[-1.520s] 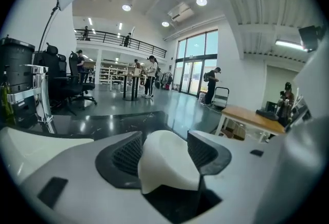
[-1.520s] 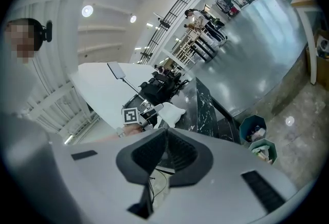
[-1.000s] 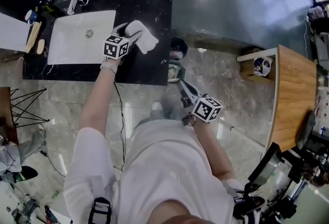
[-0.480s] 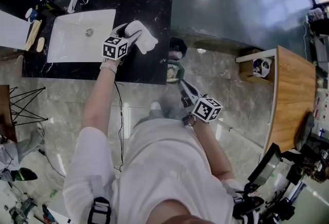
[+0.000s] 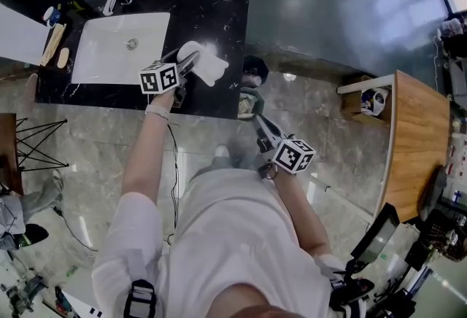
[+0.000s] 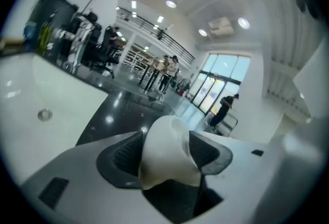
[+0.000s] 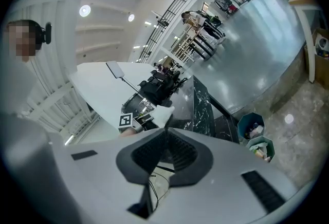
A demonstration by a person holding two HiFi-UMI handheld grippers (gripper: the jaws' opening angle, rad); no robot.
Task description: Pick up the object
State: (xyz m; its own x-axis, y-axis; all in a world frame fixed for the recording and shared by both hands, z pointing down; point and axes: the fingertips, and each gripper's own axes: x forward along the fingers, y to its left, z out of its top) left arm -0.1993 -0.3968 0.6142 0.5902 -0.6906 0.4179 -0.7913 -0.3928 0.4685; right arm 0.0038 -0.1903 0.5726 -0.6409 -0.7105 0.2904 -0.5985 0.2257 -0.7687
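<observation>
We pinch the soft white object (image 6: 165, 146) in our left tongs (image 5: 194, 60) to lift it off the black table (image 5: 222, 14), while our right tongs (image 7: 165, 140), pressed together on nothing, hang aside unneeded.

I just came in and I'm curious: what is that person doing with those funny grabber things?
The person holds a grabber in each hand. The left gripper is squeezed shut on a white thing, maybe a rolled cloth, and holds it over the black counter next to the white sink. The right gripper is closed with nothing in it, held low by the person's side over the floor.
</observation>
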